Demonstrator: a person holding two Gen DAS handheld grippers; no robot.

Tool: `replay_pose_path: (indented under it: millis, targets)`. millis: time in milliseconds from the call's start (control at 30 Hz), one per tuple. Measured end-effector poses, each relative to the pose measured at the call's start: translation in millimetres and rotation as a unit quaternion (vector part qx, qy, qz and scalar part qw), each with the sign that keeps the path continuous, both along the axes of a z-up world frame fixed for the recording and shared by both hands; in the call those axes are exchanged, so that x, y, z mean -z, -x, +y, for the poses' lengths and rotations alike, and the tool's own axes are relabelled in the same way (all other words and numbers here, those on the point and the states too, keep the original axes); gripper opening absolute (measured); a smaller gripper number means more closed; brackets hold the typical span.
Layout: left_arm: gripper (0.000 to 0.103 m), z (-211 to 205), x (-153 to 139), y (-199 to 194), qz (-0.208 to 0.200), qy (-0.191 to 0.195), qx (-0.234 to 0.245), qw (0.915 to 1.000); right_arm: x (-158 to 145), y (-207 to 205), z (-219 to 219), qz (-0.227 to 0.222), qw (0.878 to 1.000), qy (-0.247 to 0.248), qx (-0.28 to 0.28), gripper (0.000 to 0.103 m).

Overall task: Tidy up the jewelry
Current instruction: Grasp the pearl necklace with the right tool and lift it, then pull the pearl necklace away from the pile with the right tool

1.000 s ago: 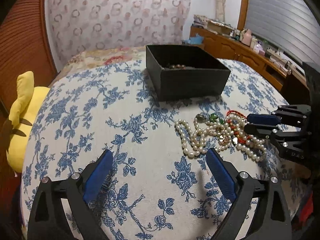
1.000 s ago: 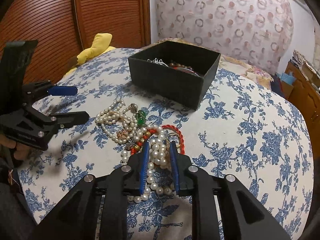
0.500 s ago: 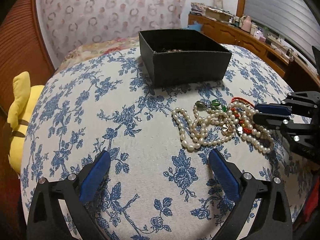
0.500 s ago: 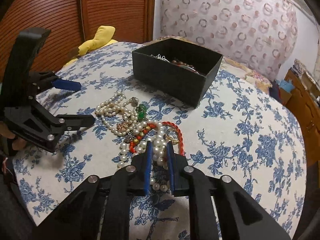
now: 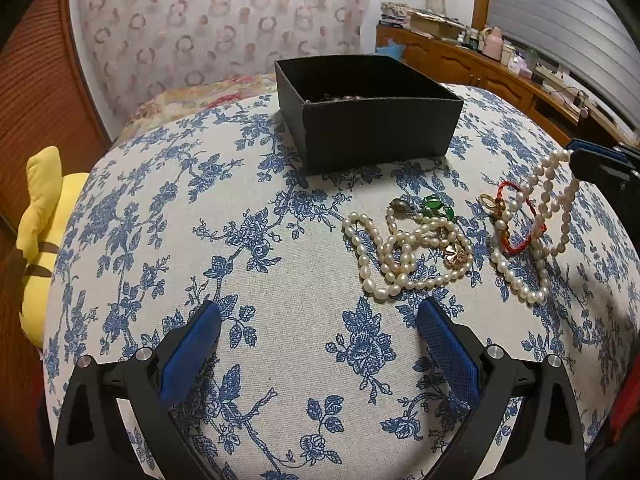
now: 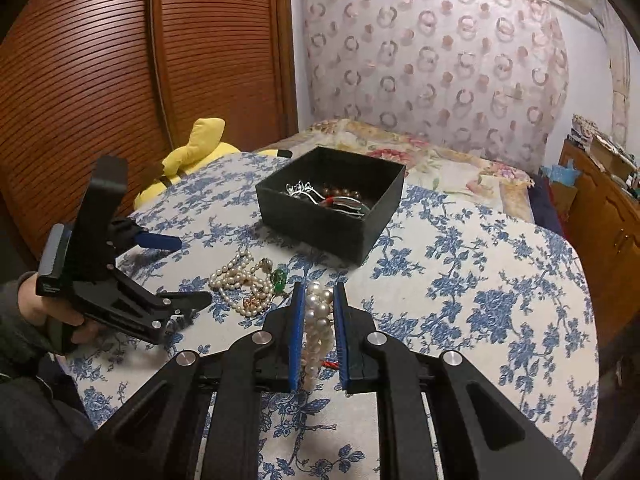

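Note:
My right gripper (image 6: 318,300) is shut on a white pearl necklace (image 6: 318,320) and lifts it off the table; in the left wrist view the necklace (image 5: 548,196) hangs from that gripper (image 5: 576,152), its lower loop on the cloth with a red cord bracelet (image 5: 520,240). Another pearl strand (image 5: 400,252) with a green pendant (image 5: 436,204) lies on the blue-flowered tablecloth (image 5: 240,240). A black open box (image 5: 372,112) holding several jewelry pieces stands behind. My left gripper (image 5: 318,320) is open and empty, low over the cloth near the strand.
A yellow plush toy (image 5: 40,224) sits off the table's left edge. A bed (image 6: 420,152) lies behind the table, a wooden dresser (image 5: 500,76) with clutter to the right, and a wooden slatted door (image 6: 120,80) to the left.
My right gripper has risen with the pearl necklace, pulling it and the red cord away from the pile. My left gripper has stayed open and shifted slightly.

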State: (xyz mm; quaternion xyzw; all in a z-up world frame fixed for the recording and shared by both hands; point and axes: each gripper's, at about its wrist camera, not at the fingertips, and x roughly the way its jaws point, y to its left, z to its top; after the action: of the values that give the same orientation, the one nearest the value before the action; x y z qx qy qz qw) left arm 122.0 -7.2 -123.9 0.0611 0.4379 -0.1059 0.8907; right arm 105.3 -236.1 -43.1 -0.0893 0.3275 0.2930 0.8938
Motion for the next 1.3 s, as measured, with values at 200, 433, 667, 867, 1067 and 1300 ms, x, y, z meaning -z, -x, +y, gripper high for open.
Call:
replay_pose_path:
  millis: [200,433,667,867,1067,1300]
  targets:
    - [0.095,0,0,0,0.000,0.000,0.000,1.0000,16,7,-14,0.017,0.999,0.027,0.017,0.016]
    - [0.095,0,0,0,0.000,0.000,0.000,1.0000,35,32,-38,0.032,0.998,0.049,0.039,0.016]
    - [0.095,0,0,0,0.000,0.000,0.000,1.0000,52,32,-40,0.052,0.996,0.059,0.039,0.018]
    - [0.095,0,0,0,0.000,0.000,0.000,1.0000,61,20,-25,0.060,0.995,0.075,0.027,0.034]
    - [0.095,-1,0,0,-0.003,-0.001,0.000,1.0000,58,14,-20,0.049,0.995,0.080,0.026,0.014]
    - [0.091,-14,-15,5,-0.025,0.032,0.031,0.9987,37,21,-32,0.015,0.997,0.056,0.043,0.008]
